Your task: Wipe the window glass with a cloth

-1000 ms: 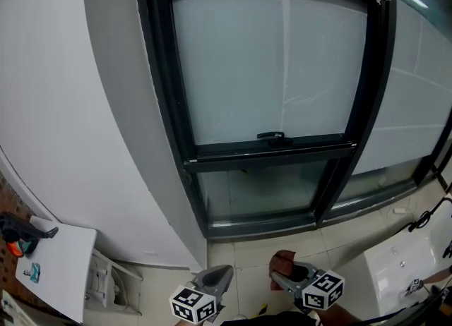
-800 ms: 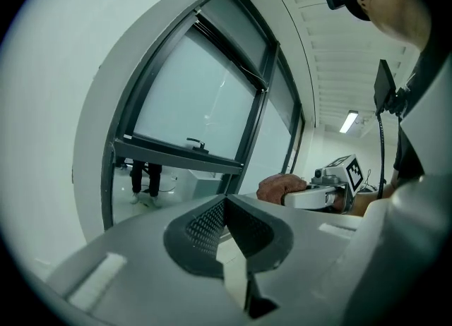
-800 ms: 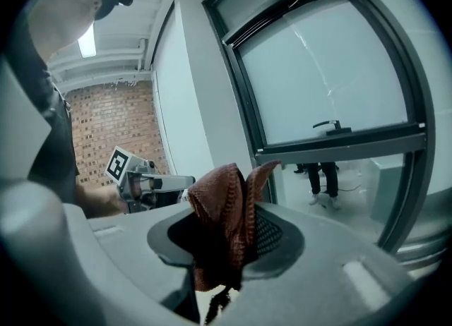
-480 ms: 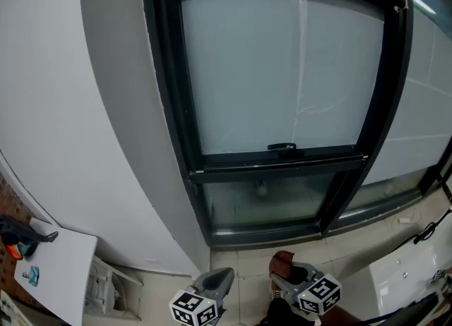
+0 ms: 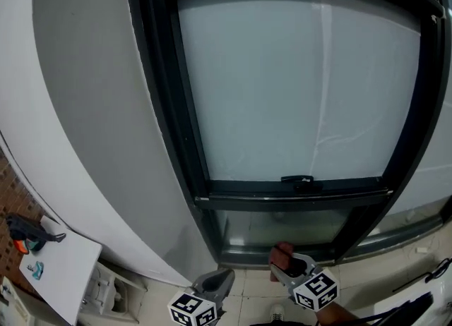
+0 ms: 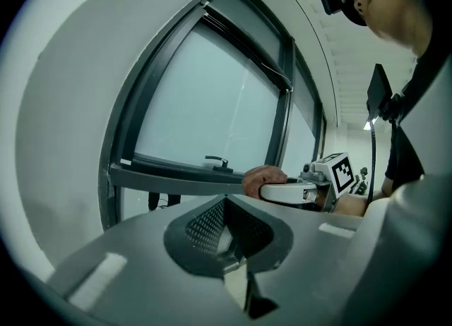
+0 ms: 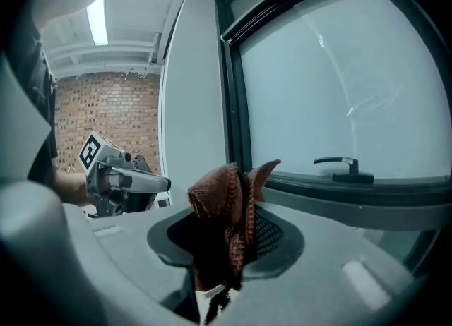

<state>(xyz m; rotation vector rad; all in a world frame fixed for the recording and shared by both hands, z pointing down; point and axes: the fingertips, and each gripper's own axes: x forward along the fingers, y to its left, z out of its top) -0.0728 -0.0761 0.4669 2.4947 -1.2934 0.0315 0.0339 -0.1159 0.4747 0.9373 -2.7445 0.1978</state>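
Down low in front of the window glass, well short of it: brown cloth, pinched tight in right tongs. Bunched long and thin, running along the tongs, free end poking toward the pane, likely ready for wiping. Left tongs pressed together, empty, just beside.

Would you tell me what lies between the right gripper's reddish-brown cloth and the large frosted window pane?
In the head view: a narrow lower glass pane, then the dark frame crossbar with its black handle.
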